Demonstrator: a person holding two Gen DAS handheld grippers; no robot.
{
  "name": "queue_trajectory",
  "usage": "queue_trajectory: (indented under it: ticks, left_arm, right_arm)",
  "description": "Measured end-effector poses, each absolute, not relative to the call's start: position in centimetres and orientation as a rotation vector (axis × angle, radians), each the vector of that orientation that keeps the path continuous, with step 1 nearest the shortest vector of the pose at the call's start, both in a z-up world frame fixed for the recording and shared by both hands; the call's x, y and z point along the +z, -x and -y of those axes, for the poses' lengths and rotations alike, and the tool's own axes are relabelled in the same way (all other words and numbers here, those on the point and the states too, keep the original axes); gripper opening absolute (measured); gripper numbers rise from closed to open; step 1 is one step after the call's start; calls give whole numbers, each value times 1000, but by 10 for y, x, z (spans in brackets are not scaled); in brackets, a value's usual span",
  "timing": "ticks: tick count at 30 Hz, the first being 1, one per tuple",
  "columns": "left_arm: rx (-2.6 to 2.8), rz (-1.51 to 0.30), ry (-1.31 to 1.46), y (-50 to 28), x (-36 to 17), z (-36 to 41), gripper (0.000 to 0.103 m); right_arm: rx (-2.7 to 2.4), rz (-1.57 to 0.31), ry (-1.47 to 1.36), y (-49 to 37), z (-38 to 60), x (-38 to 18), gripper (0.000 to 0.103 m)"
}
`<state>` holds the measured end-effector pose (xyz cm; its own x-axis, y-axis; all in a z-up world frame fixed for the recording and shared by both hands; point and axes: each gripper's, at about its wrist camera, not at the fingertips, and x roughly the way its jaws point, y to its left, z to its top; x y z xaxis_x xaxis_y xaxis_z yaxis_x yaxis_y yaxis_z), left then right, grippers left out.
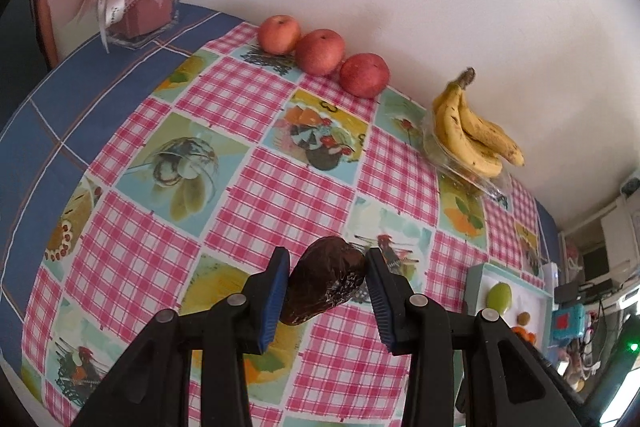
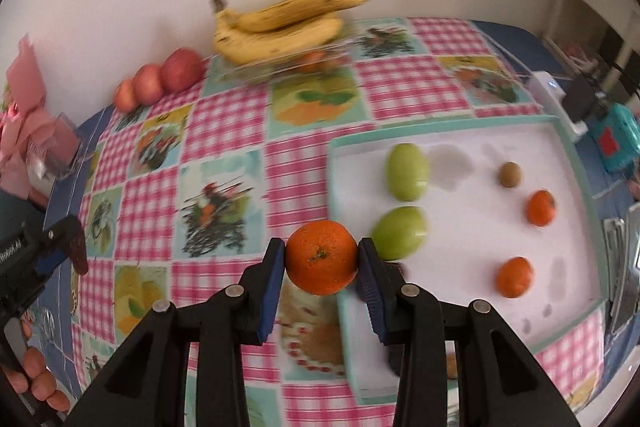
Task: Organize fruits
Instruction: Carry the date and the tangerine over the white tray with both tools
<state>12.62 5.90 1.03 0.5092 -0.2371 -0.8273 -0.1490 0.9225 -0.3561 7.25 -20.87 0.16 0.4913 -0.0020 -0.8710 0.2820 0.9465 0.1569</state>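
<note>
Jaws of the right gripper (image 2: 322,259) pinched an orange (image 2: 322,257) from both sides, its stem end facing the camera, the fruit held clear above the bench (image 2: 224,115). Just beyond and to the right of it in the right wrist view lay the tray (image 2: 460,235), its near-left corner almost under the fruit. That was the relation the coming move seemed to turn on: the orange hung at the tray's edge, with the open white floor farther right and away from the camera. Two green fruits (image 2: 402,203) sat closest, just past the right jaw; two small oranges (image 2: 528,243) and a small brown fruit (image 2: 511,174) lay nearer the far-right side. Judging by that, the right hand was much the nearer to the tray.

Jaws of the left gripper (image 1: 326,281) were pressed on a dark, wrinkled fruit (image 1: 326,281), its long axis running slantwise between the pads, lifted off the checked cloth. From there the tray (image 1: 476,287) lay well to the right. Three apples (image 1: 320,51) and bananas (image 1: 472,131) sat by the wall.
</note>
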Motion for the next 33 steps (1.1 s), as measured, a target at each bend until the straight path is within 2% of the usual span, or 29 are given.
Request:
queue_trajectory:
  ticks: [20, 33]
  left_arm:
    - [-339, -1123, 276, -103, 9, 65, 41]
    - [-599, -1157, 89, -80, -9, 187, 41]
  right_arm:
    - [-475, -942, -408, -19, 333, 28, 39]
    - [-560, -955, -472, 1, 381, 18, 39]
